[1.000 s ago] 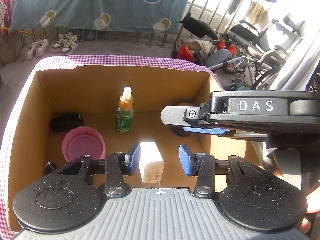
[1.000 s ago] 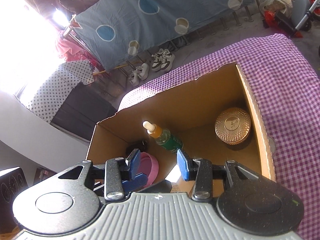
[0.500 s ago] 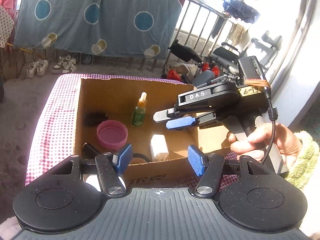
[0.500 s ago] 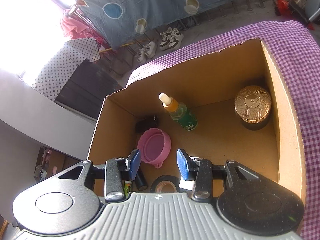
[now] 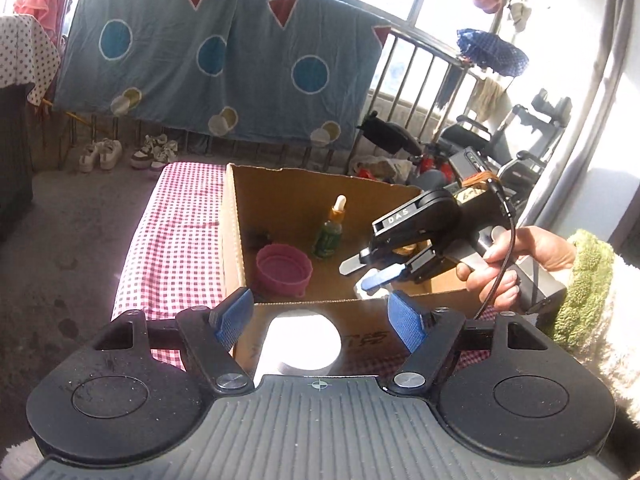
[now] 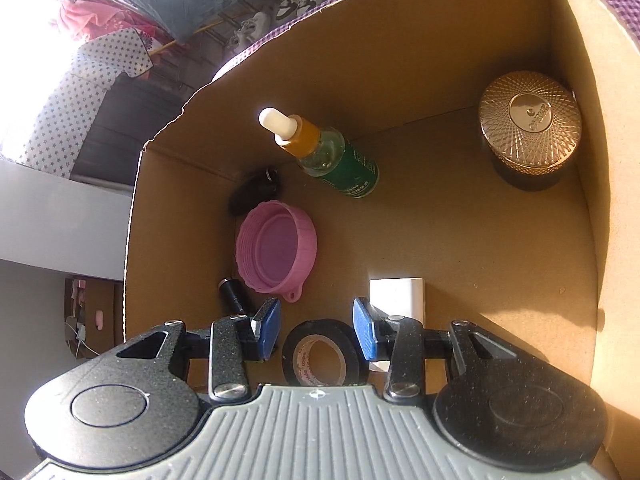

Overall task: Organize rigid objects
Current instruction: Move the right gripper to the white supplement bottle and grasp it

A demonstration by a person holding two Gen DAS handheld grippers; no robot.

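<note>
A cardboard box holds a green dropper bottle, a pink lid, a gold-lidded jar, a white charger, a black tape roll and small black items. My left gripper is open and empty, outside the box's near wall. My right gripper is open and empty inside the box, just above the tape roll.
The box stands on a pink checked cloth. A round white object lies on the cloth in front of the box, between my left fingers. Shoes, a hanging blue sheet and wheelchairs lie beyond.
My left gripper let go of the white charger and pulled back out of the box, opening wider. My right gripper moved down into the box over the tape roll.
</note>
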